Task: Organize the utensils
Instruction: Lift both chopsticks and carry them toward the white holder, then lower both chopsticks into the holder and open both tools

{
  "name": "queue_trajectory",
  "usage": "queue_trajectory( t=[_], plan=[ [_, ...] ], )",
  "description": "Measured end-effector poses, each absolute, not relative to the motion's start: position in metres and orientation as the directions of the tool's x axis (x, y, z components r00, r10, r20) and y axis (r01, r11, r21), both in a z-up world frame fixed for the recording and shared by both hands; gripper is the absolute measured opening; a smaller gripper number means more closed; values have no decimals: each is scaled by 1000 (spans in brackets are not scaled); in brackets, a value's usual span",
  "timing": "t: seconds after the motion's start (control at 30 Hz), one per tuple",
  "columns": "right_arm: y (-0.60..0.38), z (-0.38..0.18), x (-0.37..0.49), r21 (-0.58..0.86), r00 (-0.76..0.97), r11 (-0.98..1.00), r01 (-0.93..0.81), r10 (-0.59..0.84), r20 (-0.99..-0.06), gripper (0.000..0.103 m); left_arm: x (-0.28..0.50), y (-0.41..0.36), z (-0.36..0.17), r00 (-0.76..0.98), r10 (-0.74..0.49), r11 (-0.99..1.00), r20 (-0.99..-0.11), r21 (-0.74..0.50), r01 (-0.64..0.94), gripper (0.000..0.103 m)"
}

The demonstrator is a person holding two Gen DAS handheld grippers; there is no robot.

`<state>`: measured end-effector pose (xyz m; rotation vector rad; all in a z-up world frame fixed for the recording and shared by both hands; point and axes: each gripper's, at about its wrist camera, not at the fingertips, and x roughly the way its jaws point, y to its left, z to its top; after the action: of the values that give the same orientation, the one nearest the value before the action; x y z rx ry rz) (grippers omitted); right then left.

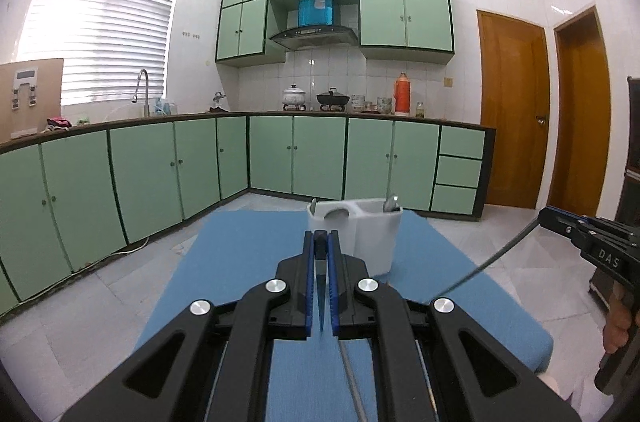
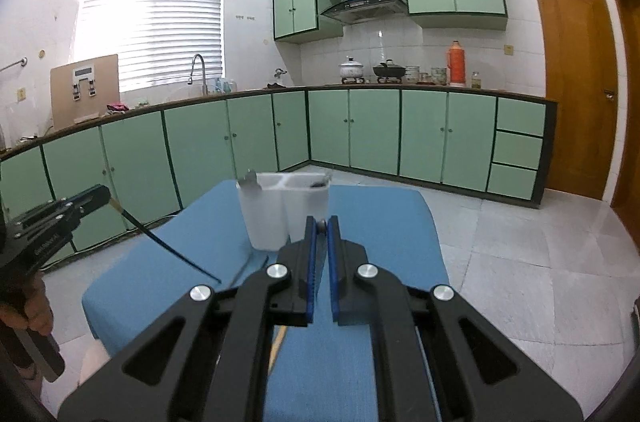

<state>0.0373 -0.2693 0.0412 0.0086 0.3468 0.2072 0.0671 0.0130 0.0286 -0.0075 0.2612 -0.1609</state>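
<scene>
A white two-compartment utensil holder stands on the blue table, with metal utensils in it. My left gripper is shut on a thin dark stick-like utensil; the right wrist view shows it slanting down from the left gripper. My right gripper is shut on a thin utensil with a small round end; the left wrist view shows it slanting down from the right gripper. Both grippers hover above the table, short of the holder.
The blue table sits on a tiled floor. Green cabinets line the far walls, with pots and a red thermos on the counter. Wooden doors are to the right.
</scene>
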Motion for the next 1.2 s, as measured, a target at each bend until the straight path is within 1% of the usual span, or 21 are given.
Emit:
queue_trajectory(
  t=[0.23,0.4,0.77,1.0,1.2],
  plan=[
    [-266,69,67,63,889,965,-253,258,-378,5,92,12,55,947,-185,982,-264,-27,185,6],
    [-262,83,76,33,882,962,-272,263,-392,5,102,10,68,945,-196,980,-261,-14,199,6],
    [-259,111,90,12,882,953,-303,285,-375,4,116,14,85,942,-211,977,-261,-19,214,6],
    [-252,150,99,-5,896,944,-329,311,-318,4,115,21,115,962,-202,979,-185,-17,202,6],
    [-248,189,120,9,905,938,-346,336,-259,4,130,19,155,974,-204,979,-95,-12,204,6]
  ],
)
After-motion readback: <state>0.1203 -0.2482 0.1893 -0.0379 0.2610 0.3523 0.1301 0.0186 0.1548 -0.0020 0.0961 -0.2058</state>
